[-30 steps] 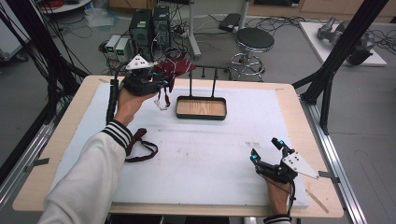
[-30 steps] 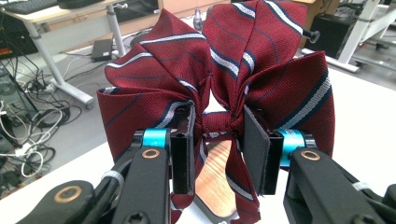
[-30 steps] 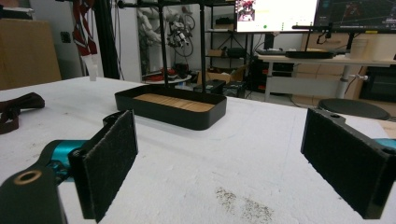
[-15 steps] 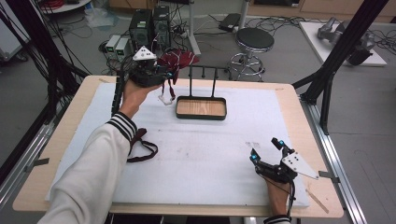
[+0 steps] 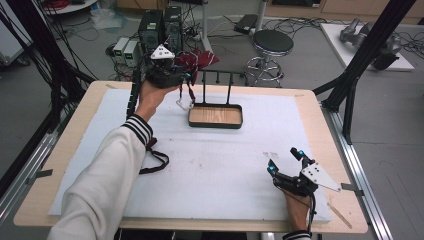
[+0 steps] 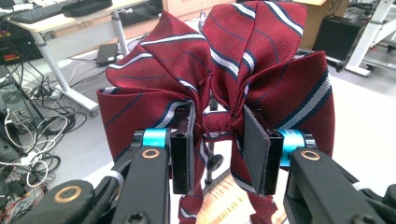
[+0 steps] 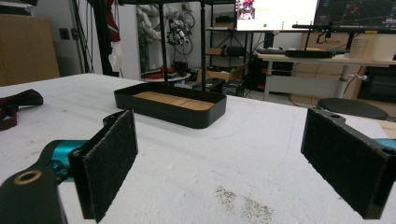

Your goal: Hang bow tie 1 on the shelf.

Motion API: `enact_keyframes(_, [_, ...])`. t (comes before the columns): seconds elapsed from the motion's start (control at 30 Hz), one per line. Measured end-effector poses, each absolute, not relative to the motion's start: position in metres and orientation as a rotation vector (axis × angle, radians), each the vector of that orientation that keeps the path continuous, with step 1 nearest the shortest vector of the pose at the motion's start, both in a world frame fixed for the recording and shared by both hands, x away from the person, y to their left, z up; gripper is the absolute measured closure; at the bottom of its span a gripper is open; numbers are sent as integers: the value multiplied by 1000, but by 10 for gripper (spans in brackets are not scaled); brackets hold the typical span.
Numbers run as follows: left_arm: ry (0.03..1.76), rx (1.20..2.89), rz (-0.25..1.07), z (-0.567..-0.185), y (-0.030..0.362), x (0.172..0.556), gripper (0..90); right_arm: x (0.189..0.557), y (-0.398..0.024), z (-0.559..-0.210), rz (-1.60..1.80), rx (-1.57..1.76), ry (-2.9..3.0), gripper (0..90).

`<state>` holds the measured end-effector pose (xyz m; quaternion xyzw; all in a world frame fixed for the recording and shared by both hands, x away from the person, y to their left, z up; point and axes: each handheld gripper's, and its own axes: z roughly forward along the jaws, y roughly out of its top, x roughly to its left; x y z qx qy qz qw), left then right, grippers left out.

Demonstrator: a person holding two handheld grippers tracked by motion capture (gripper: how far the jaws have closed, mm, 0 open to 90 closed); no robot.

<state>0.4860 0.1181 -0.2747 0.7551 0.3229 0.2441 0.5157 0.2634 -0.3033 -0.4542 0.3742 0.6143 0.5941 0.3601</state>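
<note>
Your left gripper (image 6: 218,149) pinches the bow tie (image 6: 219,88) above the rack (image 5: 216,116); right gripper (image 5: 290,167) rests spread. Next, probably hang it on the bar.

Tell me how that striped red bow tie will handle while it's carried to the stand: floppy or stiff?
Probably floppy: the bow tie is soft woven cloth, and its tails hang loose below the left hand-held gripper. Likely light. The pinch at its knot looks secure, though the dangling strap could snag on the stand.

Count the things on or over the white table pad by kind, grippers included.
Dark red striped bow ties: 1
Dark strap accessories lying on the pad: 1
Black trays with a wooden floor and hanging rail: 1
Handheld two-jaw grippers: 2
Total: 5
</note>
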Motion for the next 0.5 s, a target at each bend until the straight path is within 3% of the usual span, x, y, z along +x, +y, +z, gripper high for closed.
enact_keyframes(0.5, [812,1758,608,-275,102,495,658,263,-303,-454,1533,963,1584,103])
